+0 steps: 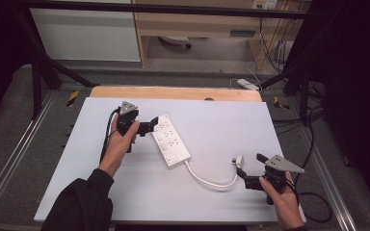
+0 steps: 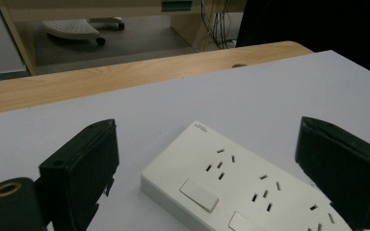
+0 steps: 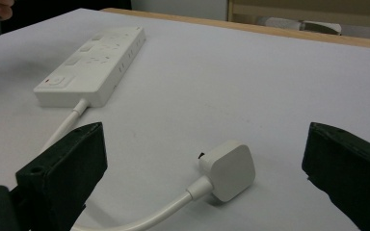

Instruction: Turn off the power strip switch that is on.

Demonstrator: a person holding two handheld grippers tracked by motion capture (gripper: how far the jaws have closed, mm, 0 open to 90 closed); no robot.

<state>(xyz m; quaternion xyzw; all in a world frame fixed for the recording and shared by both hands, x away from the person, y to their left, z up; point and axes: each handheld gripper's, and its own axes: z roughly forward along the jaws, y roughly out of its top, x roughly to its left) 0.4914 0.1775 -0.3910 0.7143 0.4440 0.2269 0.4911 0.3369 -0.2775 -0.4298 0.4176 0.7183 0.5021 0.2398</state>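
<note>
A white power strip (image 1: 171, 139) lies slantwise on the white table mat (image 1: 77, 159), left of the middle. My left gripper (image 1: 155, 122) is at its far end, open, with one jaw on each side of the strip (image 2: 250, 192) and neither visibly touching it. The strip's white cable (image 1: 212, 182) curves right to a square white plug (image 1: 239, 160) lying flat on the mat. My right gripper (image 1: 249, 164) is open just behind the plug (image 3: 229, 169), which sits between its spread jaws, untouched. The strip (image 3: 94, 67) also lies far off in the right gripper view.
A wooden table edge (image 1: 173, 93) runs along the back of the mat. Black frame bars (image 1: 43, 72) stand at both rear corners. A black cable (image 1: 318, 202) trails off the table's right side.
</note>
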